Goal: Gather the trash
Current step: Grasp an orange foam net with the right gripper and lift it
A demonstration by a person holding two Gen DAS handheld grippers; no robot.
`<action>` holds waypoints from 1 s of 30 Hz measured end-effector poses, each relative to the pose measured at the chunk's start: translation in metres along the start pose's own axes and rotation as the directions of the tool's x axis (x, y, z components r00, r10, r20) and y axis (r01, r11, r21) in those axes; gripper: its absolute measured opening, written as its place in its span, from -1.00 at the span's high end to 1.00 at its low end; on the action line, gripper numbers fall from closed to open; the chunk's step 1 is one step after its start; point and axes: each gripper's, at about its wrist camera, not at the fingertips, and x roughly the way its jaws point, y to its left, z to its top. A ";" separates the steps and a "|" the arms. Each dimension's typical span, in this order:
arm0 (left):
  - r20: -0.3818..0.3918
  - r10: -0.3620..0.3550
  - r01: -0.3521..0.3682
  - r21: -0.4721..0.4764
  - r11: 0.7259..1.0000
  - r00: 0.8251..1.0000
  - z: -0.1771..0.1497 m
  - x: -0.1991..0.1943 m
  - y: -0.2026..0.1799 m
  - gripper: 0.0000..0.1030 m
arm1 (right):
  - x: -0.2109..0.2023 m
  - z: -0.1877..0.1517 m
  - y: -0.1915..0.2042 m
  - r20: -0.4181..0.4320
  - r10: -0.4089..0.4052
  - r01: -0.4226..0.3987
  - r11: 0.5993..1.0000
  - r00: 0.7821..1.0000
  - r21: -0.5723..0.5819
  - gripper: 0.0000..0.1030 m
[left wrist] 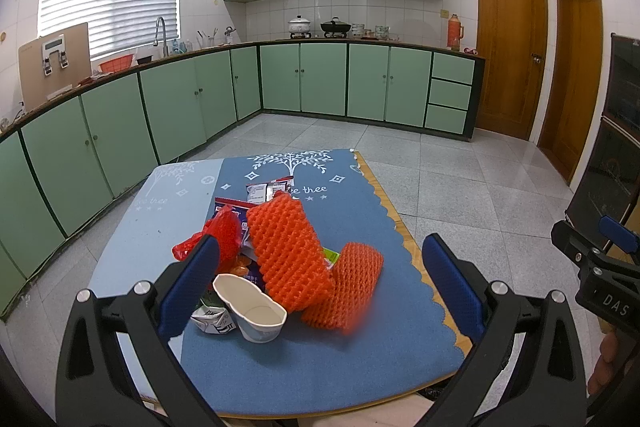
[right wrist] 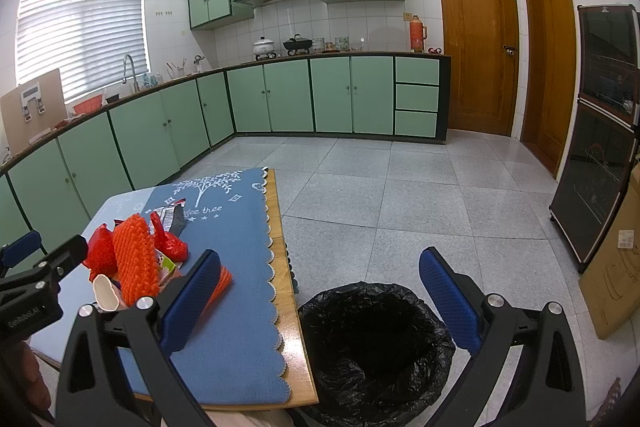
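Two ribbed orange foam nets (left wrist: 288,251) beside a crumpled paper cup (left wrist: 256,311).

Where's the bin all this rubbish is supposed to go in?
The bin, lined with a black bag, stands on the floor by the table's right edge, in the right wrist view, below the open right gripper.
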 end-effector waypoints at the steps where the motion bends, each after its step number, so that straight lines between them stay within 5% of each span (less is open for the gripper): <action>1: 0.000 0.000 0.000 0.000 1.000 1.000 0.000 0.000 0.000 -0.90 | 0.002 -0.003 0.001 0.000 0.000 0.000 1.000 1.000 -0.001 -0.88; 13: 0.004 0.023 -0.023 -0.007 1.000 1.000 -0.001 0.002 0.008 -0.90 | 0.009 -0.004 0.006 -0.012 0.012 -0.012 1.000 1.000 -0.005 -0.88; 23: -0.079 0.176 -0.181 -0.066 0.981 0.981 -0.028 0.039 0.061 -0.90 | 0.057 -0.008 0.050 -0.081 0.154 -0.157 0.987 0.985 -0.040 -0.88; 30: -0.114 0.241 -0.251 -0.086 0.964 0.964 -0.040 0.052 0.089 -0.90 | 0.099 -0.008 0.101 -0.157 0.288 -0.303 0.949 0.945 -0.082 -0.71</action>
